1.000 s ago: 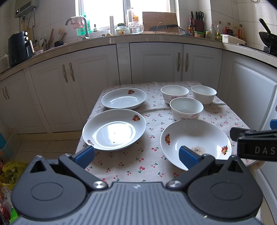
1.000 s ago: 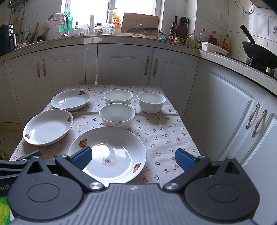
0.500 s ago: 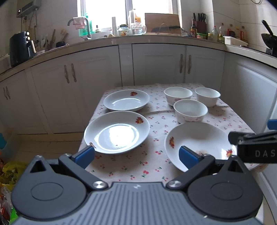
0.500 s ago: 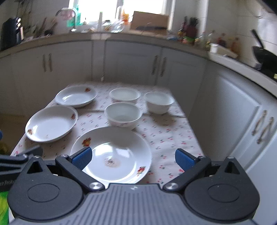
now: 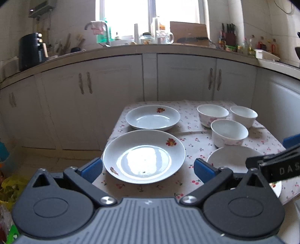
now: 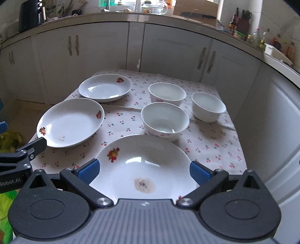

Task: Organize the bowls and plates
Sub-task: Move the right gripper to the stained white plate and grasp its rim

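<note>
While nothing is gripped yet, three plates and three bowls sit on the bench, which wears a white cloth with a small cherry print. Nearest plate is at the front edge, fruit decal on the rim, brownish smudge in its centre. Second plate lies front-left, overhanging the bench's left edge a bit. Third plate is behind it at the back-left. Bowls cluster back-right: one bowl just behind the nearest plate, pink print on its side; another bowl behind that; a plain white bowl furthest right. All upright, none stacked.

Right claw is spread wide, blue pads either side of the nearest plate's rim, holding nothing; contact can't be judged. Left claw is likewise spread, empty, facing the front-left plate, whose near edge sits between the pads.

Cloth shows a fold line across the middle. Bench stands in a kitchen corner with white cabinets wrapping around behind and to the right. Countertop above carries a black appliance at left, a tap, jars, a cutting board, a knife block and bottles. Bright window behind. Tiled floor at left.
</note>
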`<state>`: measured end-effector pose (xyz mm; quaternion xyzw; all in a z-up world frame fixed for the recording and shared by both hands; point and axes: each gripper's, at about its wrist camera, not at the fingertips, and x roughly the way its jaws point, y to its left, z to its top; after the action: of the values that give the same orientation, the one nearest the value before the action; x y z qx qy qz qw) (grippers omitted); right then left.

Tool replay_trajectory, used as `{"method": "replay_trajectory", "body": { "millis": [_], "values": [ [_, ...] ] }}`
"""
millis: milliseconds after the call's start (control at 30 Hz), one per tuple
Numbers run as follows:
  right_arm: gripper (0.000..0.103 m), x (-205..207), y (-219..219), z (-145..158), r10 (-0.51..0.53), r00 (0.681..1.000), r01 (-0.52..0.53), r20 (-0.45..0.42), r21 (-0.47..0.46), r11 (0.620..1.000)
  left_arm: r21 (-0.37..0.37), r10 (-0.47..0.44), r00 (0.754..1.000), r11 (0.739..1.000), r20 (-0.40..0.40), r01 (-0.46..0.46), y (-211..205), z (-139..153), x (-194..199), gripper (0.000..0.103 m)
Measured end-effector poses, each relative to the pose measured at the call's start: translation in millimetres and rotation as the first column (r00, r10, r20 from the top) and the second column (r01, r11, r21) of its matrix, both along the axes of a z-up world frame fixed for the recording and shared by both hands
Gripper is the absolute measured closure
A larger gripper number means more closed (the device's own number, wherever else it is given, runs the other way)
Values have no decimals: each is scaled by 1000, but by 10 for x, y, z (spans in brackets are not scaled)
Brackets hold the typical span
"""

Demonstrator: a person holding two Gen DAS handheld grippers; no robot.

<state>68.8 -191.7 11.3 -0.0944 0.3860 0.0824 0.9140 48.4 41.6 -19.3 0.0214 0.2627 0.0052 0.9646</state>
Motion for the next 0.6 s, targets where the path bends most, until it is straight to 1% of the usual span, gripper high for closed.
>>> {"method": "replay_trajectory", "body": {
  "millis": [67,133,233,300,400,467,600],
  "values": [
    [0,81,43,-19,24,1000,-24,-2,10,1000,7,-41,999,999,-9,41,41,-18,61,1],
    [0,145,93,-27,47,999,-47,-6,19,999,37,-76,996,996,-41,77,58,-51,137,1],
    [0,232,168,-27,86,996,-86,0,35,996,21,-106,991,994,-82,108,128,-118,227,1],
    [0,286,224,-25,117,993,-117,4,47,992,13,-108,989,994,-104,110,192,-172,281,1],
    [0,377,301,-29,159,987,-159,8,64,985,34,-96,988,994,-117,100,279,-243,352,1],
    [0,457,346,-30,186,982,-185,-5,85,979,29,-115,985,992,-132,119,354,-286,396,1],
    [0,635,439,-66,212,977,-209,-33,95,973,76,-144,976,985,-163,157,449,-373,498,1]
  ]
}}
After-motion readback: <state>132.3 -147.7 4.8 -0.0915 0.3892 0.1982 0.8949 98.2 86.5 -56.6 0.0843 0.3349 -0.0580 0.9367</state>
